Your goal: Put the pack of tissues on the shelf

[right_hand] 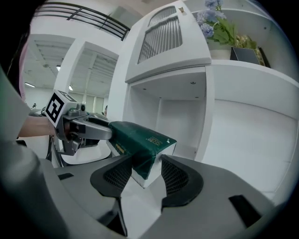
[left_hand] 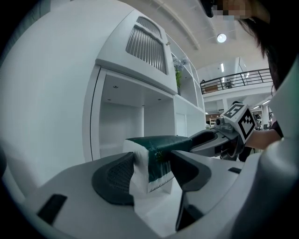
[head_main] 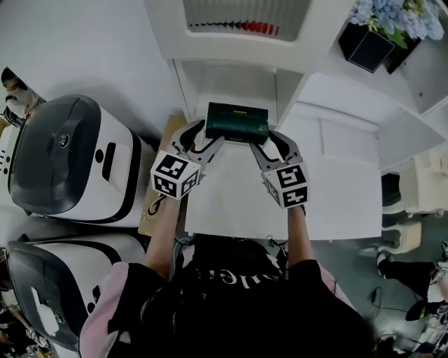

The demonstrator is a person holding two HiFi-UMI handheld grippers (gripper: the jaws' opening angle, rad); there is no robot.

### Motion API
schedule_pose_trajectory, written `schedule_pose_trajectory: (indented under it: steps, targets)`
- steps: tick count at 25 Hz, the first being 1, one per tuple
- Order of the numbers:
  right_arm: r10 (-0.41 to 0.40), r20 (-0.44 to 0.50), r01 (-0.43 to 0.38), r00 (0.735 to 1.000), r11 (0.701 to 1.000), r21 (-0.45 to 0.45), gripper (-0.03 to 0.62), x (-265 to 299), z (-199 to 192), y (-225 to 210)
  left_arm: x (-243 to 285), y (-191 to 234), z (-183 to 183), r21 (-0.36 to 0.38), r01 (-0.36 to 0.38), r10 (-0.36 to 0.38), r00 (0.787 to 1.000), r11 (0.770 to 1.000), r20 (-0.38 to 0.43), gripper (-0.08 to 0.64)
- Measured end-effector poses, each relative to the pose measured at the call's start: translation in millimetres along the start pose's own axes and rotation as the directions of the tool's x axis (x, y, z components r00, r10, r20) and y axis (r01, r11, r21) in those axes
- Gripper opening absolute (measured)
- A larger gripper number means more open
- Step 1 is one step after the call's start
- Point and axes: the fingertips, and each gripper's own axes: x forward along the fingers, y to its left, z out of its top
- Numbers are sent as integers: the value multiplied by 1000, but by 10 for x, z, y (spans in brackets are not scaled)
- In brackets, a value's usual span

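Pack of tissues point(head_main: 238, 122) hangs before the shelf point(head_main: 234, 84) opening, its short ends pinched by left tongs point(head_main: 208, 137) and right tongs point(head_main: 267, 144). It looks light and soft, so gentle end grips should suffice.

Straight ahead, an open shelf bay point(head_main: 238, 84), hemmed by a left wall point(head_main: 182, 84) and a right wall point(head_main: 288, 87), roofed by a vented cabinet point(head_main: 245, 21). Across its mouth, the pack of tissues point(head_main: 238, 122), clamped at each end by the left gripper point(head_main: 207, 142) and right gripper point(head_main: 262, 148), with little spare room beside either wall. Bare table point(head_main: 238, 203) behind the jaws. Close at left, a bulky white machine point(head_main: 66, 157).
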Motion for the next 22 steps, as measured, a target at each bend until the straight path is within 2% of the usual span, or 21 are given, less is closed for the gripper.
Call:
schedule_pose_trajectory:
  steps: [9, 13, 17, 22]
  targets:
    - [-80, -14, 80, 997, 997, 14, 216, 230, -17, -73, 162, 200, -117, 20, 10, -10, 1000, 1000, -11, 258]
    - [-114, 14, 112, 993, 989, 96, 208, 280, -12, -121, 214, 255, -108, 12, 4, -4, 1000, 1000, 9, 258]
    - [-143, 97, 121, 985, 972, 202, 207, 262, 88, -171, 287, 275, -79, -20, -20, 21, 999, 1000, 35, 258]
    - [-205, 109, 181, 973, 964, 196, 207, 142, 139, -302, 478, 262, -35, -31, -46, 48, 998, 998, 39, 256]
